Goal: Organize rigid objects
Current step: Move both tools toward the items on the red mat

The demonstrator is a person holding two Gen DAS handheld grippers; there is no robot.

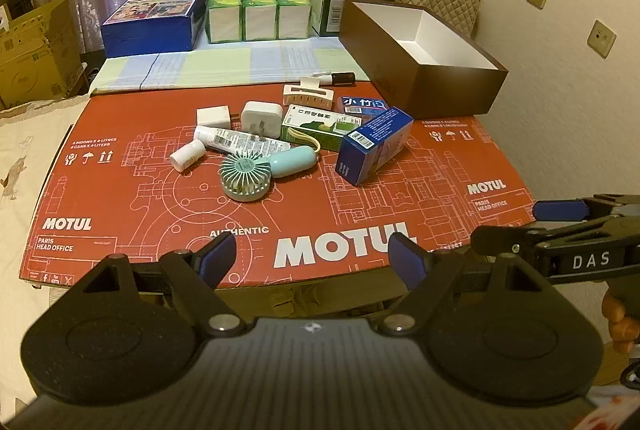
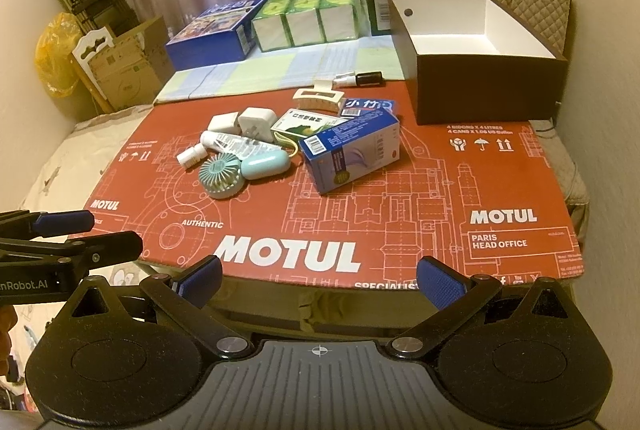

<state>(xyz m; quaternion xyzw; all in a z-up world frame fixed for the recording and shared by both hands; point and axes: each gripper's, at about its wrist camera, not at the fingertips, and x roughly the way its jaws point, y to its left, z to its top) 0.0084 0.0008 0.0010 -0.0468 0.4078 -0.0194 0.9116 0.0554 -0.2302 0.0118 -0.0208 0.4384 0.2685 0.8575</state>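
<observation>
Both tools [image 1: 310, 256] [image 2: 320, 280] tilted down, spread wide, empty

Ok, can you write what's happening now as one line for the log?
left tool: open, empty | right tool: open, empty | fan, blue box: on red mat | brown box: empty

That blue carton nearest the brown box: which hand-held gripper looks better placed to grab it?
Probably the right hand-held gripper. It is open and empty, and the blue carton lies on the pile's right side, toward the brown box.
</observation>
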